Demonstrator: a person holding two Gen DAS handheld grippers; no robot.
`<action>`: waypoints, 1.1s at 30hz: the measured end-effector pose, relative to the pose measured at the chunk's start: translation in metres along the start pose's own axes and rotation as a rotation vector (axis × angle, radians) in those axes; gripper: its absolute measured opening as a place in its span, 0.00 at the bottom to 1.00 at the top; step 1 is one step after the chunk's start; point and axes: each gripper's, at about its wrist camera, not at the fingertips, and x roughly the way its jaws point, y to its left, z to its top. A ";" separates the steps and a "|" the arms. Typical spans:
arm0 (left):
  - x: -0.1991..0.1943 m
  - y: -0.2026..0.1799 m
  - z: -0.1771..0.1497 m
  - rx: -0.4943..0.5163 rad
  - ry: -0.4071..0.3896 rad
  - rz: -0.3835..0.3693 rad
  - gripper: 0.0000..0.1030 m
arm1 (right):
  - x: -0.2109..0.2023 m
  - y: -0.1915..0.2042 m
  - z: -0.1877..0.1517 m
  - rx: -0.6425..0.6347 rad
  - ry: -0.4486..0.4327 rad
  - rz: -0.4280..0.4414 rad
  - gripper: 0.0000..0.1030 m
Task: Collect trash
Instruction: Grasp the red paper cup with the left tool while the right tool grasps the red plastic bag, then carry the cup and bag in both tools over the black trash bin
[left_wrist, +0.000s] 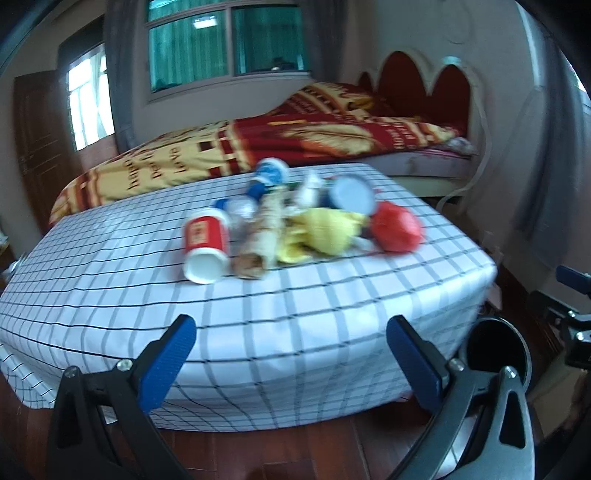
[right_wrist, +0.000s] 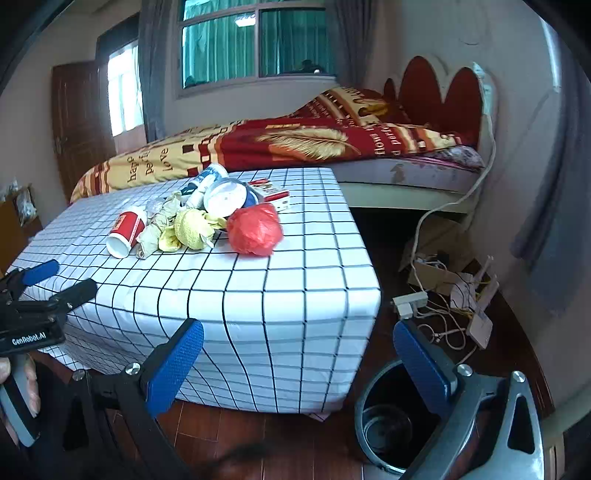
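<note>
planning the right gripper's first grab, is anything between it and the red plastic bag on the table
Nothing visible. The right gripper is open off the table's near edge, and only bare checked tablecloth lies before the red bag, the pile's nearest piece on that side.

Bed (right_wrist: 295, 147) behind checked table (right_wrist: 258, 295) — cables (right_wrist: 443, 317) on floor.

Trash sat heaped on the desk (right_wrist: 280, 280), toward its far side. In the heap, left to right: a paper cup (right_wrist: 125, 230) on its side, a crumpled wrapper (right_wrist: 157, 230), a cloth wad (right_wrist: 192, 229), a bagged bundle (right_wrist: 255, 229). A tub (right_wrist: 226, 197) and small box (right_wrist: 273, 194) lay behind them. The bed (right_wrist: 295, 147) stood behind the desk. A bin (right_wrist: 391, 417) stood on the floor at the desk's near right corner; cables (right_wrist: 443, 325) lay beyond it.
</note>
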 end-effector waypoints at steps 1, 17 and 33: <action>0.004 0.005 0.001 -0.008 0.002 0.011 1.00 | 0.008 0.005 0.005 -0.009 0.004 -0.004 1.00; 0.099 0.074 0.040 -0.156 0.029 0.075 0.91 | 0.161 0.037 0.071 -0.080 0.118 0.095 0.86; 0.109 0.090 0.042 -0.159 0.038 0.039 0.56 | 0.178 0.036 0.075 -0.086 0.122 0.202 0.34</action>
